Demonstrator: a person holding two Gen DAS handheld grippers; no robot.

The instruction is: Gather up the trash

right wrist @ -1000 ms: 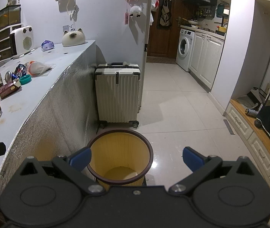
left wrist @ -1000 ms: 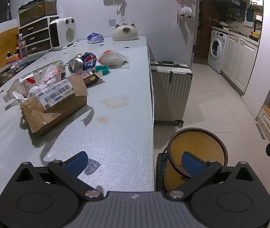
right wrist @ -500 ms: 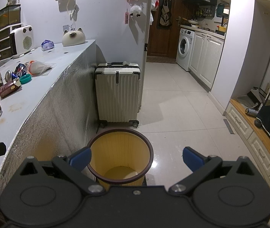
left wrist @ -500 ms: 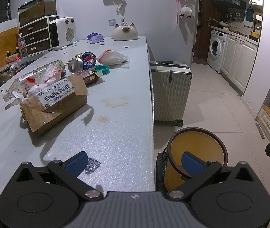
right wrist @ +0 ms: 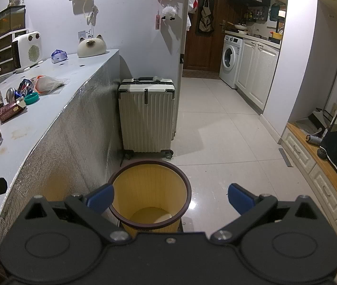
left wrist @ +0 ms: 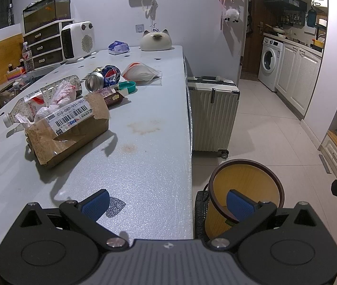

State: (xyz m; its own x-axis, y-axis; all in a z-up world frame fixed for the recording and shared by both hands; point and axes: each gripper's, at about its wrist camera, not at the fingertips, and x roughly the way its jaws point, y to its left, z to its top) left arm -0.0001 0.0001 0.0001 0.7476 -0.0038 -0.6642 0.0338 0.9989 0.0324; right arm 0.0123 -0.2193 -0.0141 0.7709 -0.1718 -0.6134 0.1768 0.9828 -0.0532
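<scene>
**Both tools empty, trash waiting on the table**

Left wrist view: the left tool [left wrist: 167,201] is seen spread wide, nothing between its blue pads, one pad over the near table [left wrist: 144,178] edge and the other over the bin [left wrist: 246,190] on the floor beside it. The trash is gathered well up the table: a torn box [left wrist: 71,128] nearest, a plastic bottle [left wrist: 40,99] lying behind it with a crumpled bag [left wrist: 61,93] against it, then a can [left wrist: 95,83], a green lid [left wrist: 127,86] and a white pouch [left wrist: 142,72] farther back. The box is judged light but floppy; its torn flap would be best pinched at the stiffer edge. The bottle and can are likely light and slippery, so a grip across the middle is advised, as both could roll. The bag and pouch are soft and can be pinched anywhere.

Right wrist view: the right tool [right wrist: 170,197] is likewise held fully apart and empty, touching nothing, poised above the bin [right wrist: 149,168], whose bottom looks bare. The bin is set against the table's side, just in front of a suitcase [right wrist: 147,114]. The can [right wrist: 10,93] and lid [right wrist: 31,99] are glimpsed at far left, well out of reach. Nothing is judged collected yet.
</scene>
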